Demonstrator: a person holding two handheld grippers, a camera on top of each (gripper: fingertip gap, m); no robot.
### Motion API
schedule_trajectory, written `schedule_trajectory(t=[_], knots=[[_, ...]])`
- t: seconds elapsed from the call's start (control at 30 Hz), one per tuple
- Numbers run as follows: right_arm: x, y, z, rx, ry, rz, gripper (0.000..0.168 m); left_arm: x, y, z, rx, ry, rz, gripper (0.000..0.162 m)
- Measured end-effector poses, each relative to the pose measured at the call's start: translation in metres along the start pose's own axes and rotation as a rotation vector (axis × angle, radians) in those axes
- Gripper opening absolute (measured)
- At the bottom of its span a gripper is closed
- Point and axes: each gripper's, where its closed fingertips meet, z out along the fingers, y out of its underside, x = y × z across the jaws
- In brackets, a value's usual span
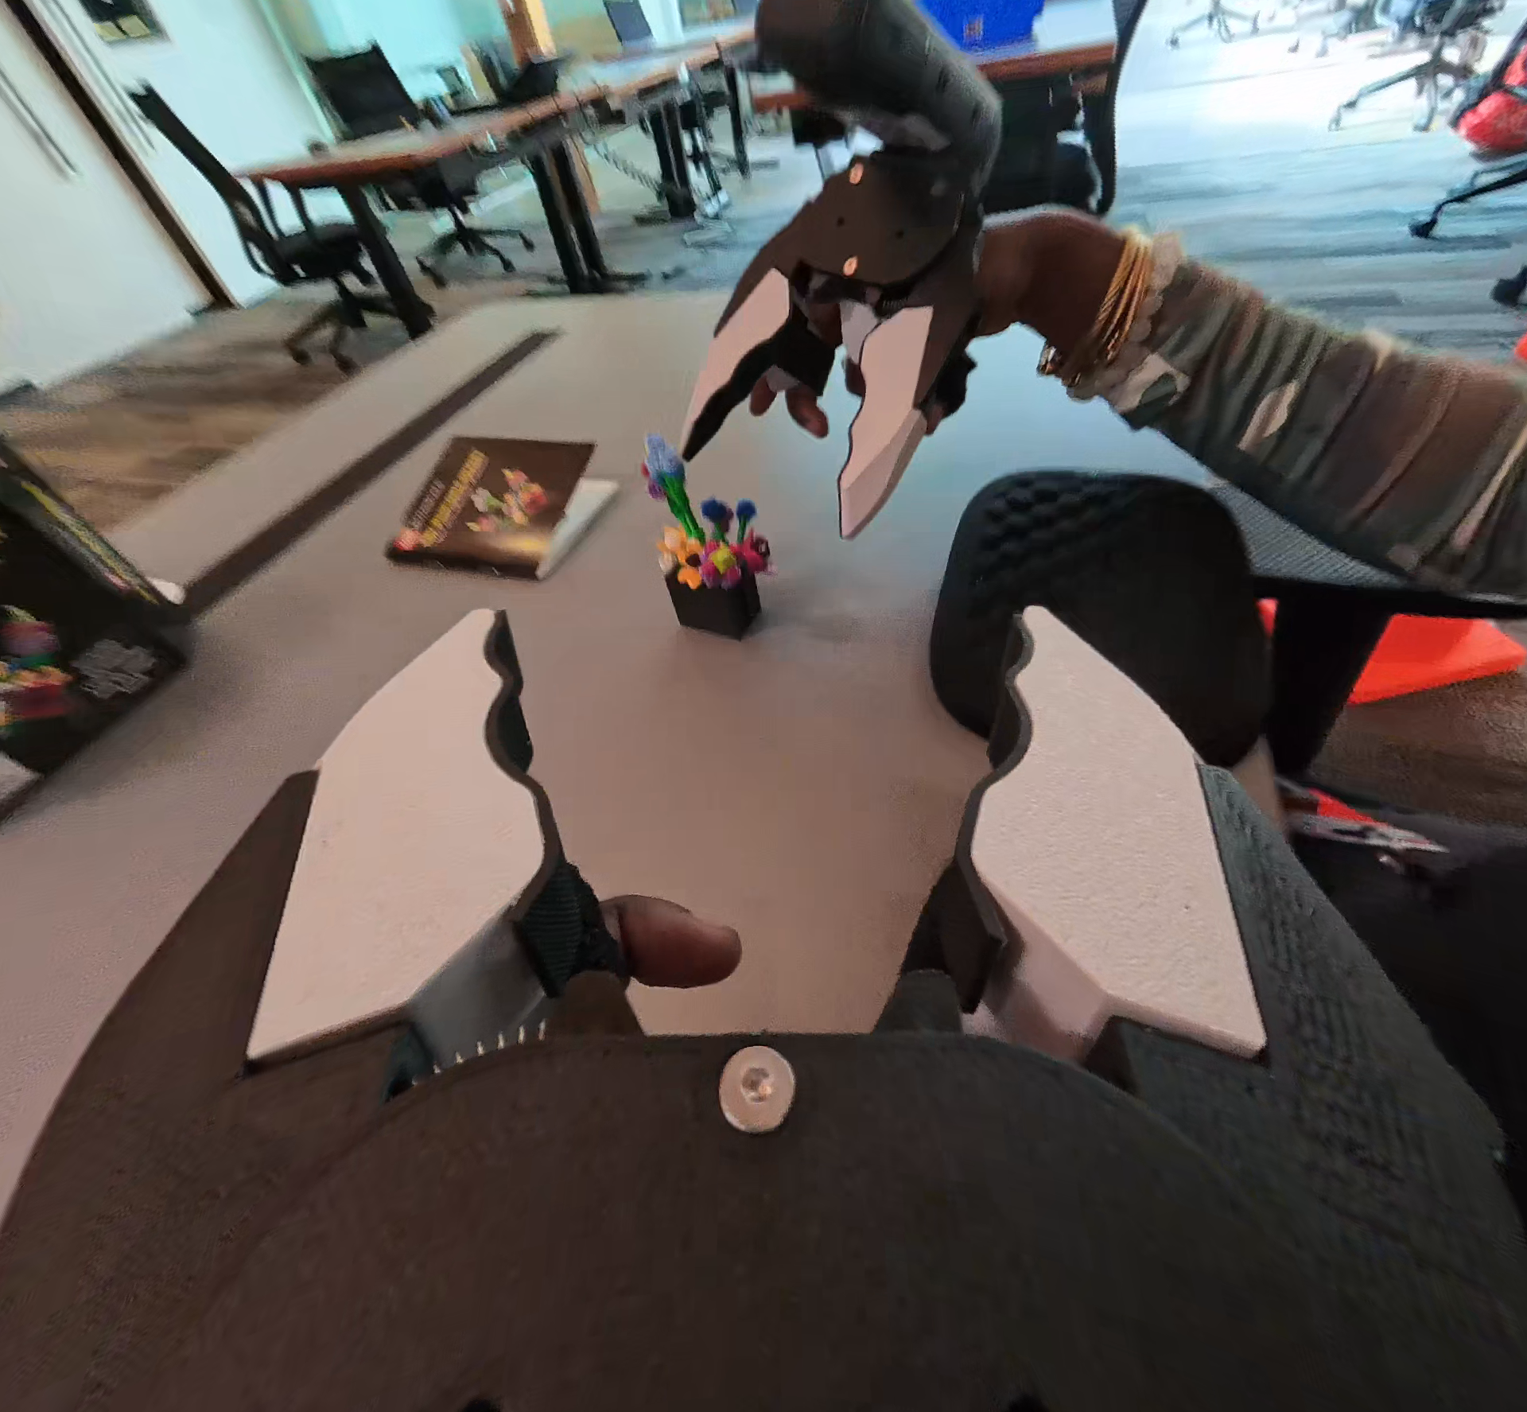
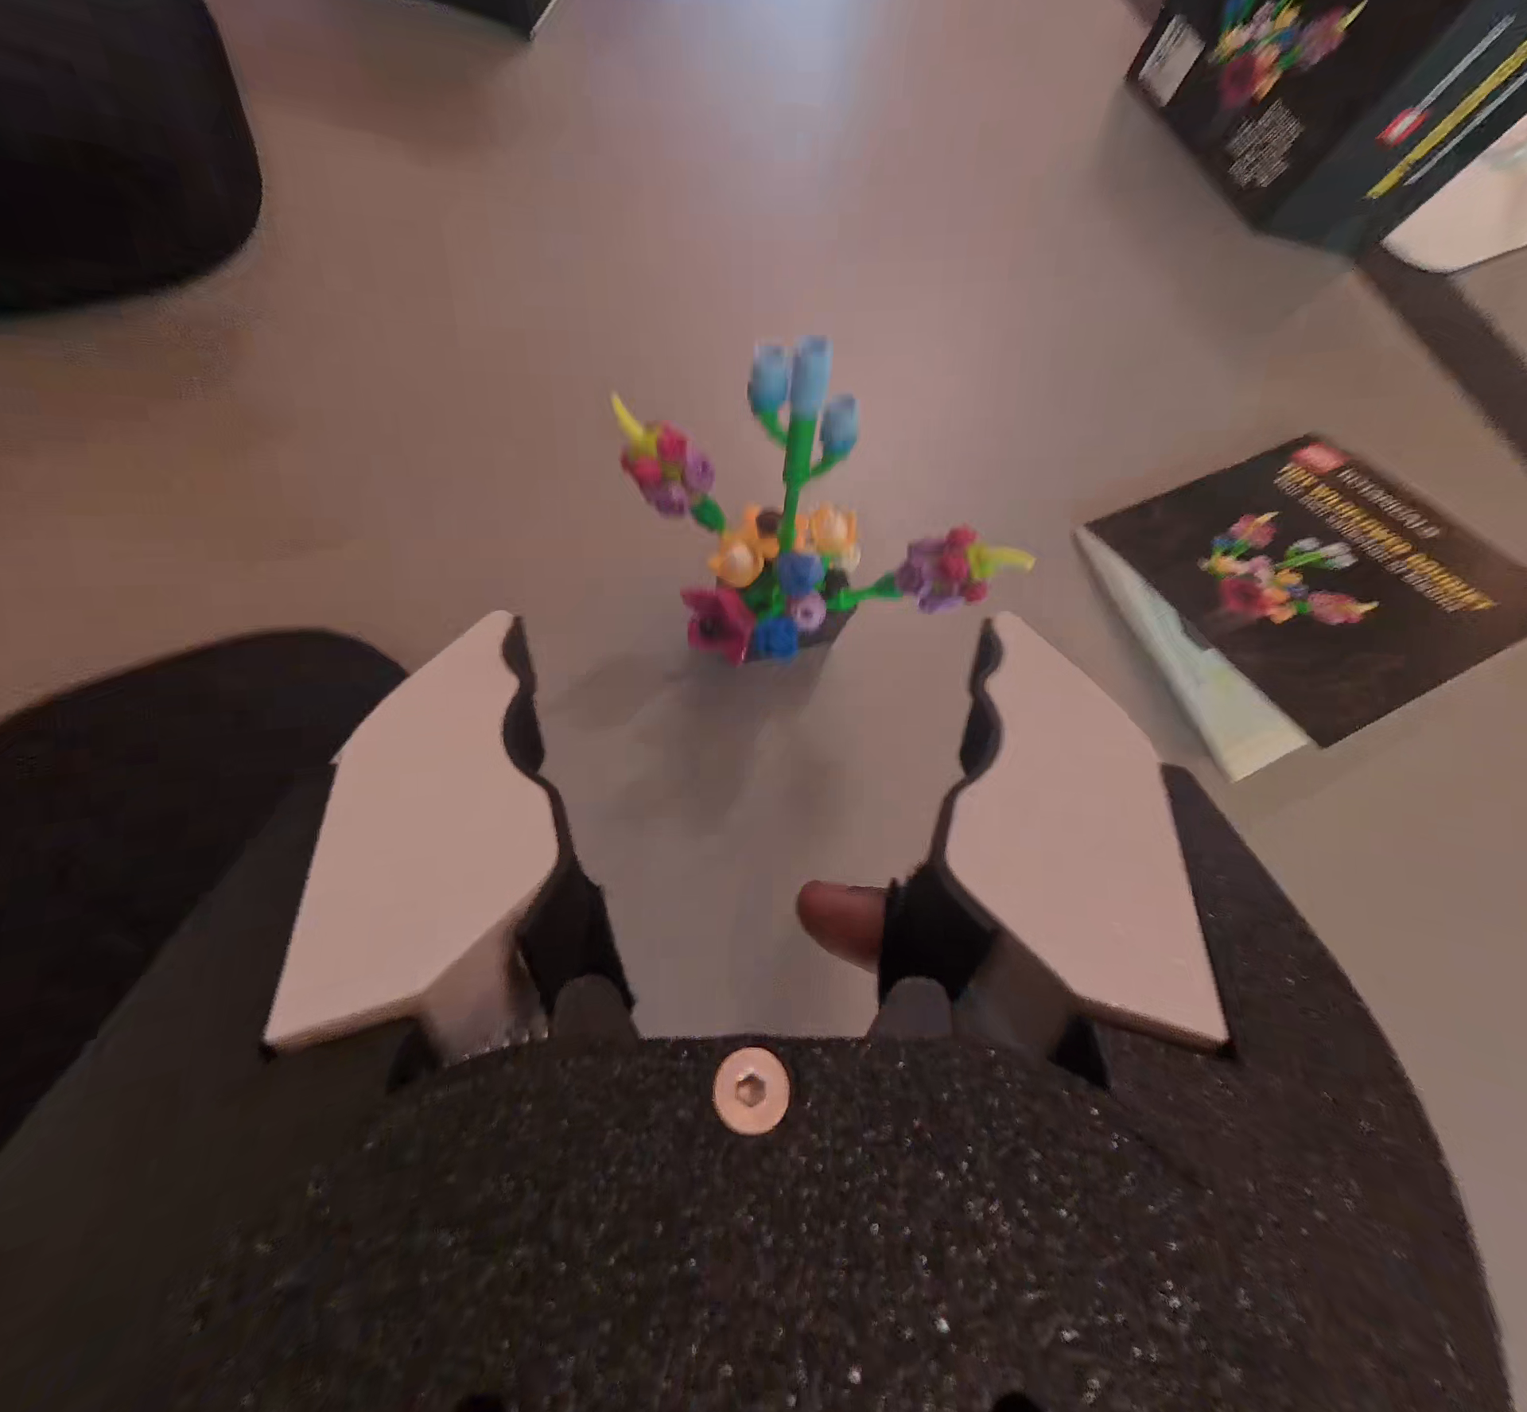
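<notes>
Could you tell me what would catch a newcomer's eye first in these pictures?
The toy flower bouquet in its small black pot stands mid-table. The open right gripper hangs above it, empty. A dark booklet lies flat beside it, and the open left gripper faces it from nearer.

Bright open office: rows of wooden desks (image 1: 463, 141), black swivel chairs (image 1: 273, 232), grey carpet (image 1: 1289, 190).

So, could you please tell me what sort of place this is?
Probably an open-plan office: rows of long desks with black office chairs on carpeted floor, beyond the grey table.
</notes>
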Motion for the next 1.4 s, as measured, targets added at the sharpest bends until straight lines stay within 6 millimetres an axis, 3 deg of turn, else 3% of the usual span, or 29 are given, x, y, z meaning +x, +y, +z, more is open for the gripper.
schedule_trajectory(t=[0.13, 0.3, 0.43, 0.6, 0.7, 0.8, 0.83, 0.87, 0.93, 1.0, 1.03, 1.13, 1.27, 1.4], knots=[[0.005, 0.028, 0.018, 0.026, -0.067, 0.013, 0.071, -0.012, 0.045, 0.042, -0.129, 0.014, 0.006, 0.095], [0.002, 0.042, 0.045, -0.015, -0.154, -0.052, 0.062, -0.015, 0.072, 0.053, -0.192, -0.015, 0.043, 0.086], [0.005, 0.028, 0.052, 0.034, -0.156, -0.072, 0.038, -0.018, 0.075, 0.05, -0.183, -0.041, 0.079, 0.081], [-0.002, 0.014, 0.052, 0.108, -0.17, -0.089, 0.037, -0.024, 0.071, 0.048, -0.153, -0.062, 0.041, 0.075], [-0.015, -0.017, 0.043, 0.256, -0.235, -0.026, 0.037, -0.019, 0.069, 0.047, -0.137, -0.032, 0.055, 0.074], [-0.024, -0.037, 0.039, 0.281, -0.262, -0.033, 0.036, -0.02, 0.069, 0.046, -0.135, -0.039, 0.047, 0.072], [-0.021, -0.039, 0.041, 0.265, -0.23, -0.049, 0.003, -0.021, 0.07, 0.046, -0.144, -0.041, 0.036, 0.072], [-0.019, -0.036, 0.045, 0.233, -0.22, -0.071, 0.001, -0.021, 0.072, 0.046, -0.159, -0.037, 0.027, 0.072], [-0.019, -0.017, 0.055, 0.105, -0.229, -0.092, 0.003, -0.02, 0.077, 0.044, -0.194, -0.027, 0.021, 0.072], [-0.021, -0.003, 0.059, 0.016, -0.23, -0.088, 0.023, -0.014, 0.084, 0.043, -0.239, 0.013, 0.037, 0.073], [-0.022, -0.004, 0.058, 0.009, -0.225, -0.073, 0.033, -0.011, 0.087, 0.043, -0.258, 0.028, 0.054, 0.073], [-0.028, -0.022, 0.041, 0.046, -0.179, 0.003, 0.041, -0.01, 0.095, 0.043, -0.307, 0.026, 0.116, 0.073], [-0.077, -0.031, 0.02, -0.06, -0.194, 0.051, 0.053, -0.023, 0.095, 0.04, -0.306, -0.036, 0.128, 0.072], [-0.136, -0.019, 0.028, -0.209, -0.131, 0.046, 0.071, -0.041, 0.077, 0.029, -0.216, -0.118, 0.05, 0.07]])
